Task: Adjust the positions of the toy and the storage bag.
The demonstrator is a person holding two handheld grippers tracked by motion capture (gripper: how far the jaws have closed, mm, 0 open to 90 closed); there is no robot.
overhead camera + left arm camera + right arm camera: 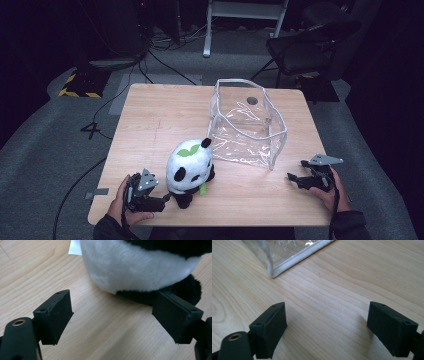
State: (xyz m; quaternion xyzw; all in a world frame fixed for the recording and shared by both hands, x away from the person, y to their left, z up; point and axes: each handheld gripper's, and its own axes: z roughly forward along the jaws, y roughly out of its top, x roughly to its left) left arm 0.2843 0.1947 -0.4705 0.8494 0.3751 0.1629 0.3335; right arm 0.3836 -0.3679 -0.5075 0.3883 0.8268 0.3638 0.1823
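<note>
No readable text, label, brand or number appeared anywhere; the white tag beside the plush panda was too blurred to read.

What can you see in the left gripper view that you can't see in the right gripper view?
The left gripper view has the plush panda, its white belly and black foot close ahead of the open left gripper, plus a white tag behind it. The right gripper view has the corner of the clear plastic bag with its pale edging, ahead of the open right gripper. Both show two black jaws spread apart, nothing between them, over the same light wooden table.
</note>
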